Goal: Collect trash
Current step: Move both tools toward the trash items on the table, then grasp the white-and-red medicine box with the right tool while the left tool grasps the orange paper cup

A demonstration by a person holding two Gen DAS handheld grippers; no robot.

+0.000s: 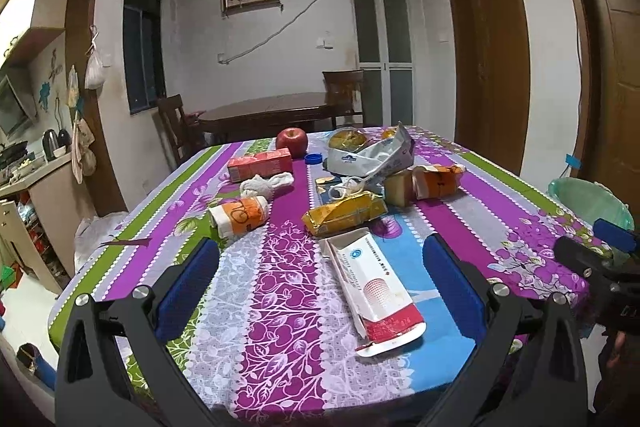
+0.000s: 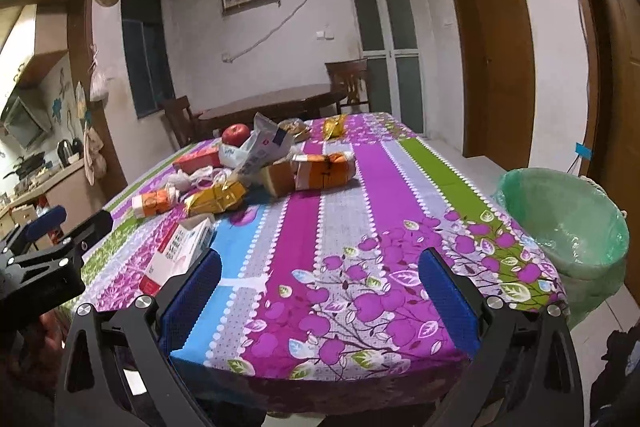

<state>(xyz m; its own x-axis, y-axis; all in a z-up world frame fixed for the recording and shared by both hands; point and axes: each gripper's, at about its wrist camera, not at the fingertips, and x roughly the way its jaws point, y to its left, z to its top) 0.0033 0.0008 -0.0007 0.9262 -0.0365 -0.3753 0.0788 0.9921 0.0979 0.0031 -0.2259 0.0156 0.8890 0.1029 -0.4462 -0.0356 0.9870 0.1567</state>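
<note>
Trash lies on a table with a purple striped cloth (image 1: 280, 307). A flattened white and red box (image 1: 372, 291) lies nearest, between the pads of my open, empty left gripper (image 1: 320, 263). Behind it are a yellow wrapper (image 1: 344, 213), orange cartons (image 1: 240, 215) (image 1: 438, 181), a red box (image 1: 260, 165), a white rag (image 1: 266, 185) and a white-blue bag (image 1: 372, 155). My right gripper (image 2: 320, 271) is open and empty over the table's near right corner (image 2: 360, 307). A bin with a green liner (image 2: 568, 223) stands right of the table.
A red apple (image 1: 292, 141) and a blue cap (image 1: 313, 158) sit at the far side of the pile. A dark wooden table with chairs (image 1: 272, 113) stands behind. A kitchen counter (image 1: 36, 183) is on the left, wooden doors (image 1: 492, 67) on the right.
</note>
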